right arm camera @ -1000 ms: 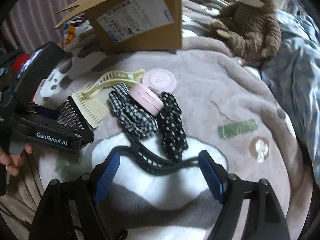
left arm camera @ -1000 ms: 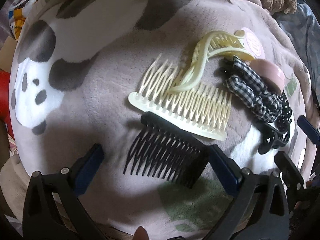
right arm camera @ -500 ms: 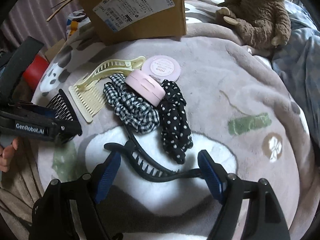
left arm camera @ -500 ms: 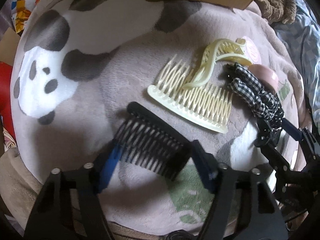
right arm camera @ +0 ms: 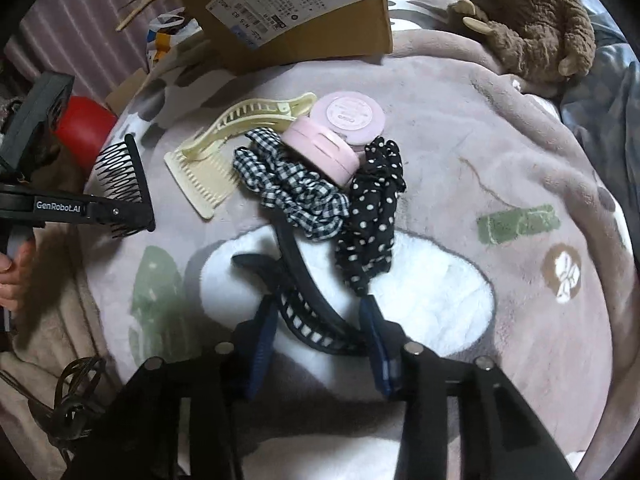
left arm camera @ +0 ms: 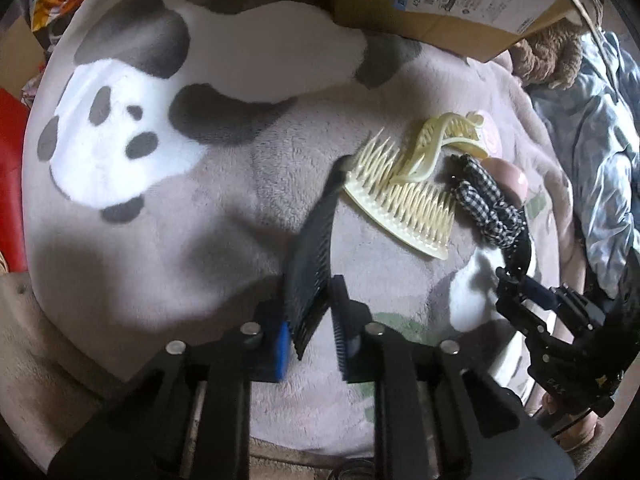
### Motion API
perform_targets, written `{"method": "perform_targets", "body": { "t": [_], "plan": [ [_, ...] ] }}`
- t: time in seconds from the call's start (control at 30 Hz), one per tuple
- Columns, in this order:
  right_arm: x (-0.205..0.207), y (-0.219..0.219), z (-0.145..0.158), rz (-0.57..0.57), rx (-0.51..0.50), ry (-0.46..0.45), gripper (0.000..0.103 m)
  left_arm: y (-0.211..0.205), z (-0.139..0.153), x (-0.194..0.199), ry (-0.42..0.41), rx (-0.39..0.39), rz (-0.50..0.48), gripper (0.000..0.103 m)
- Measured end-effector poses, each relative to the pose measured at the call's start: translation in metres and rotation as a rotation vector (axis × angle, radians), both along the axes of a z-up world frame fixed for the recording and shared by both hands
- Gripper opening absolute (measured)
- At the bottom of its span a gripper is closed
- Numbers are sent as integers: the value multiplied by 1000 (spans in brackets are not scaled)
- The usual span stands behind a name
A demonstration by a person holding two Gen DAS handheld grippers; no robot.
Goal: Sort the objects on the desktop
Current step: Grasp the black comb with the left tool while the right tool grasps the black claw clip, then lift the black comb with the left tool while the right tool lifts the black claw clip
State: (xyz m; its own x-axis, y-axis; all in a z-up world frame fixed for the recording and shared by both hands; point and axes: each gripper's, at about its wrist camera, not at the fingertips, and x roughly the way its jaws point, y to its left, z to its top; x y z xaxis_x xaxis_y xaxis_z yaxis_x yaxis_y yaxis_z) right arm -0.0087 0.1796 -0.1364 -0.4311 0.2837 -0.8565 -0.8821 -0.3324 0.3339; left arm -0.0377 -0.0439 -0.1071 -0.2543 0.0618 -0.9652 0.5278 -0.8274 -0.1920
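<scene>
My left gripper (left arm camera: 310, 332) is shut on a black hair comb (left arm camera: 312, 264) and holds it on edge above the panda blanket; the comb also shows in the right wrist view (right arm camera: 122, 184). My right gripper (right arm camera: 318, 338) is shut on a black banana hair clip (right arm camera: 304, 300). Beyond lie a cream comb (left arm camera: 400, 204), a cream banana clip (right arm camera: 248, 120), a gingham scrunchie (right arm camera: 292, 188), a polka-dot scrunchie (right arm camera: 372, 208) and two pink round cases (right arm camera: 320, 148).
A cardboard box (right arm camera: 296, 12) stands at the back of the blanket. A brown plush sloth (right arm camera: 532, 28) sits at the back right. A red object (right arm camera: 84, 128) is at the left edge. A blue quilt (left arm camera: 600, 160) lies to the right.
Both grippers closed: the left took the black comb and lifted it on edge; the right closed on the black banana clip, which turned lengthwise between the fingers.
</scene>
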Motion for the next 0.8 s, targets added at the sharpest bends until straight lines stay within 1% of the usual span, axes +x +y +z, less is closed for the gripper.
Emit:
{"method": "perform_targets", "body": {
  "t": [0.17, 0.23, 0.43, 0.53, 0.6, 0.67, 0.7, 0.8],
  "plan": [
    [0, -7, 4, -12, -12, 23, 30, 6, 5, -1, 7, -22, -45, 10],
    [1, -10, 6, -29, -31, 55, 22, 8, 7, -1, 8, -18, -56, 7],
    [2, -18, 4, -70, -88, 141, 21, 11, 16, -4, 20, -28, -104, 4],
    [4, -20, 2, -93, -112, 171, 21, 8, 13, -12, 7, -32, -101, 4],
    [1, -21, 1, -91, -111, 159, 21, 3, 7, -16, -1, -6, -93, 4],
    [-4, -20, 2, -82, -103, 140, 21, 1, 8, -25, 8, 16, -92, 4],
    [-6, -20, 3, -74, -97, 131, 21, 1, 6, -23, 7, 5, -120, 4],
    [-7, -19, 2, -69, -99, 122, 21, 11, 1, -26, -12, -7, -138, 5]
  ]
}}
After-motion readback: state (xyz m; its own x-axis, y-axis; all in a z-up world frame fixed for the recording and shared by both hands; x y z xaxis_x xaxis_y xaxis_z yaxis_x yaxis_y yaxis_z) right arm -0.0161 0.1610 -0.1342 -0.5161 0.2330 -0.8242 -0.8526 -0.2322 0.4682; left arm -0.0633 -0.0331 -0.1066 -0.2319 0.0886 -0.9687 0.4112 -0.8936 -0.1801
